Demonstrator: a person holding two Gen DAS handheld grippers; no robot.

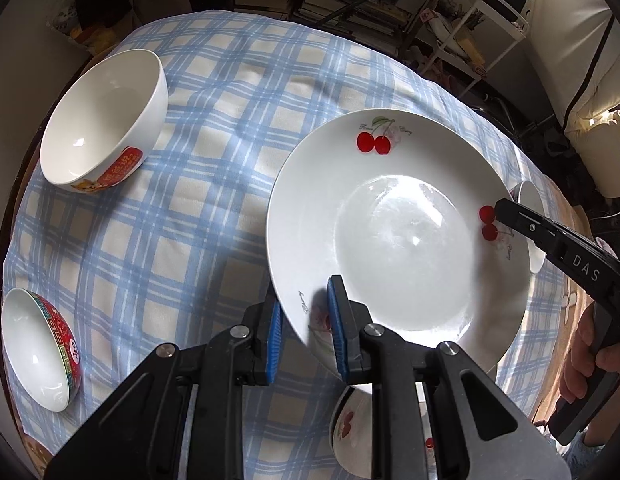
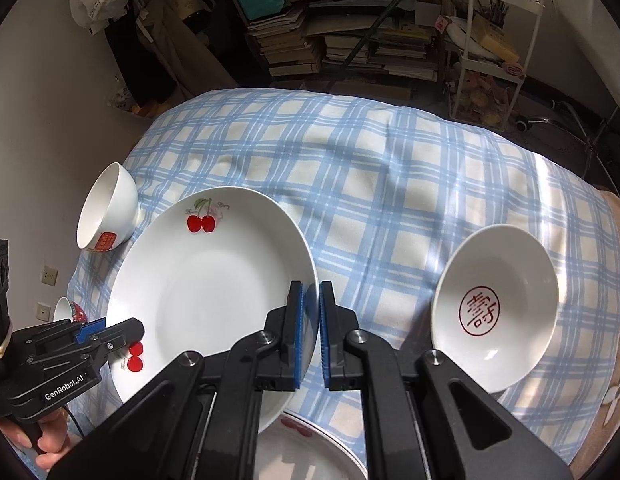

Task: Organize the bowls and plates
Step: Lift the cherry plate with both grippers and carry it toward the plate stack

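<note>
Both tongs (image 1: 304, 330) (image 2: 310, 332) angled down, clamping cherry plate (image 1: 393, 236) rim

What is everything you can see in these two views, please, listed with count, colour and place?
cherry plate: one, white with red cherries, held above the table by its rim at both sides
second plate: one, white with red print, partly hidden below the held plate
bowls: four; white with red label far left; red-patterned outside near left; white with red character on the right; one with red print, under the plate
tablecloth: one, blue and cream check, covering the table
books: stacks on shelves behind
left gripper: black, blue pads, shut on plate rim
right gripper: the same, shut on the opposite rim
</note>
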